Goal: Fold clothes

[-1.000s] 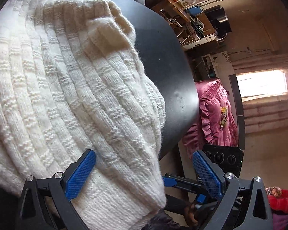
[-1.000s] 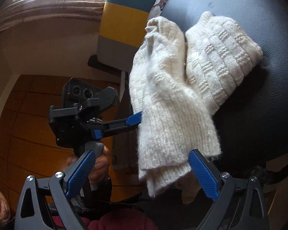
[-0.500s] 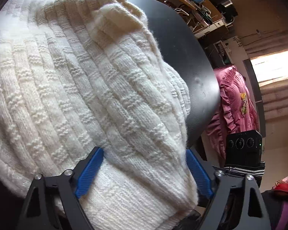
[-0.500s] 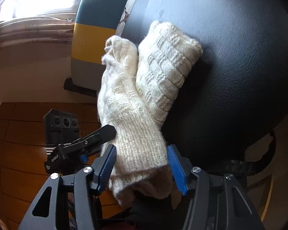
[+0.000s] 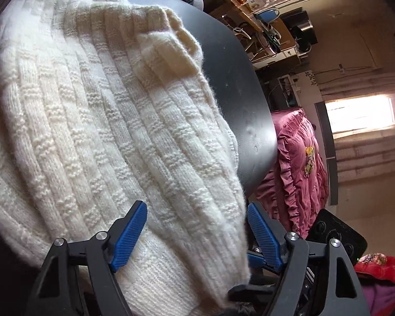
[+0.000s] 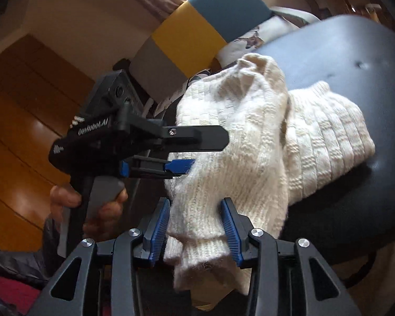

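Black padded seat carries the work. Right gripper (image 6: 194,227) fingers are closing, pinching the cream knit sweater (image 6: 263,142) hem at the seat's near edge; left gripper (image 5: 197,234) fingers close wide around a thick bunch. Soft, bulky, floppy: grab hems. No containers.

black round worktop (image 5: 239,87), smooth, a few small dents. cream knit sweater (image 5: 97,121) lies on it, folded, one end hanging over the edge.
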The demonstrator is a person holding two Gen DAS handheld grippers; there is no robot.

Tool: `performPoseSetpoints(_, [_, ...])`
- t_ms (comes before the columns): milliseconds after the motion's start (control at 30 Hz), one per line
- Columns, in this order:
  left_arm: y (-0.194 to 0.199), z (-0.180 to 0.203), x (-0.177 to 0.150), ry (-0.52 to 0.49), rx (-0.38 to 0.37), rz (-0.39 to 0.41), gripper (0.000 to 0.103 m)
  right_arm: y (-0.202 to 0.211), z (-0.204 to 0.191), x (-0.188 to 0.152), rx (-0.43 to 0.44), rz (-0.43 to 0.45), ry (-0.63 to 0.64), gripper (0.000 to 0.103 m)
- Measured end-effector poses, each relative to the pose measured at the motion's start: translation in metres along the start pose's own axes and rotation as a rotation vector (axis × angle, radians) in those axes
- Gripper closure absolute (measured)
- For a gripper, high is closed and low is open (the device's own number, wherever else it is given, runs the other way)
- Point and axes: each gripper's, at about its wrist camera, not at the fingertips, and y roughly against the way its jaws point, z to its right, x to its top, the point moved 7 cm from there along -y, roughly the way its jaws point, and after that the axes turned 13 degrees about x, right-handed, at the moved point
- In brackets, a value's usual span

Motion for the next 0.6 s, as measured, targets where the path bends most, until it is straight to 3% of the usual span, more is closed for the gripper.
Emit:
performPoseSetpoints(100, [0.007, 0.01, -0.003, -0.058, 0.005, 0.017, 0.026, -0.021, -0.006, -0.019, -0.016, -0.039, 0.044, 0.061])
performPoseSetpoints(200, [-0.004, 0.024, -0.012, -0.141, 0.055, 0.015, 0.036, -0.032, -0.006, -0.029, -0.024, -0.049, 0.046, 0.06])
performPoseSetpoints(300, [-0.018, 0.019, -0.019, -0.2, 0.133, -0.002, 0.058, -0.031, -0.004, -0.032, -0.036, -0.042, 0.041, 0.059])
performPoseSetpoints(367, [-0.027, 0.009, -0.02, -0.211, 0.164, -0.005, 0.079, -0.031, -0.003, -0.032, -0.037, -0.051, 0.036, 0.058])
performPoseSetpoints(500, [-0.019, -0.006, -0.018, -0.136, 0.057, 0.011, 0.087, -0.019, 0.0, -0.026, -0.024, -0.039, 0.019, 0.058])
performPoseSetpoints(600, [0.008, -0.021, -0.014, -0.055, -0.079, 0.092, 0.088, -0.006, 0.009, -0.016, 0.017, 0.018, -0.042, 0.058])
